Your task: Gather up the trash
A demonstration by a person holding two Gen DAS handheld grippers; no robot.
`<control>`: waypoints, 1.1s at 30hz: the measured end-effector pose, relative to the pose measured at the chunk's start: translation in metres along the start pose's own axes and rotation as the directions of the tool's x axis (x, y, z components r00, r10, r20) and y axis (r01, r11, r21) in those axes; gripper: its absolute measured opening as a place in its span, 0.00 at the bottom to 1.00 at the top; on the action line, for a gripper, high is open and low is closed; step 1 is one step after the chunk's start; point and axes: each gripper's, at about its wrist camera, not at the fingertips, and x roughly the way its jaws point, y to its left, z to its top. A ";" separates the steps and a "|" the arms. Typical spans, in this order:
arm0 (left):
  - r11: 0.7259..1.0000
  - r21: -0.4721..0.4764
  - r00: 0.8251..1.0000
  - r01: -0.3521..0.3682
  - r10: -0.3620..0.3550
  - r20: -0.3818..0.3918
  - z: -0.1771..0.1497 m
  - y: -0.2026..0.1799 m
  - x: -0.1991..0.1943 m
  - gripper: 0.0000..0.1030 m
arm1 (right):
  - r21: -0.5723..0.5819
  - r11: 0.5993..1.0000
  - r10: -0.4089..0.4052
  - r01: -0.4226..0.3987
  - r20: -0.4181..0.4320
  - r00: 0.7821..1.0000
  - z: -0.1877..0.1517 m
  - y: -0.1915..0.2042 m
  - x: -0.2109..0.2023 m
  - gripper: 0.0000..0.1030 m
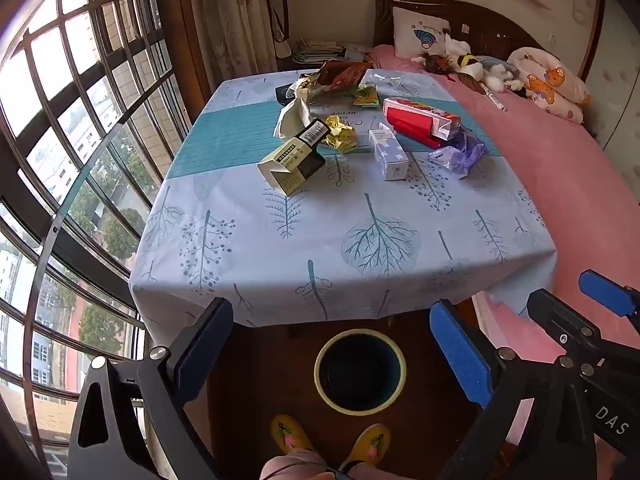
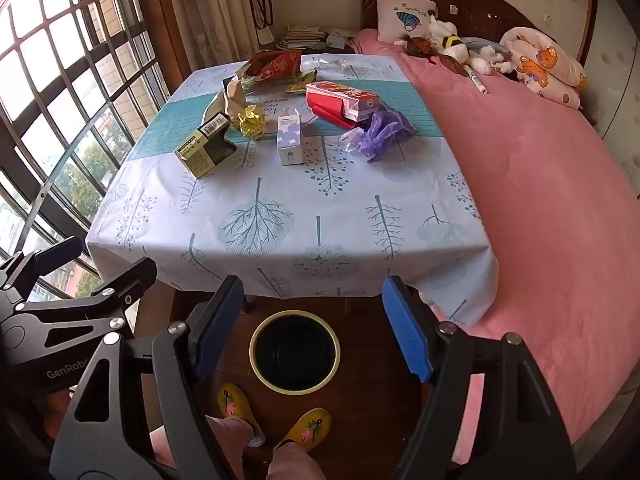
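Hidden: dark inside of bin (image 2: 295, 352); black item behind snack bag (image 1: 344, 76), near far edge of table (image 1: 248, 248).
Cut off: slippers (image 2: 314, 428) at frame bottom.
Trash: yellow box (image 1: 294, 158), white box (image 2: 289, 140), red carton (image 2: 344, 106), purple bag (image 1: 460, 154), all across far half.
Open room: near half bare to front edge.
Left gripper (image 1: 340, 354): apart, empty.
Right gripper (image 2: 312, 328): apart, empty, above bin.
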 end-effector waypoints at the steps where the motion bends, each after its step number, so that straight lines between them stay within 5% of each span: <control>1: 1.000 0.000 1.000 0.001 -0.001 -0.001 0.000 0.000 0.000 0.98 | 0.001 1.000 -0.001 0.001 0.000 1.000 0.000 0.000 0.000 0.68; 33: 1.000 0.020 1.000 -0.009 0.009 0.015 0.002 -0.010 -0.005 0.92 | 0.009 1.000 0.017 -0.017 0.004 1.000 0.003 -0.006 0.000 0.68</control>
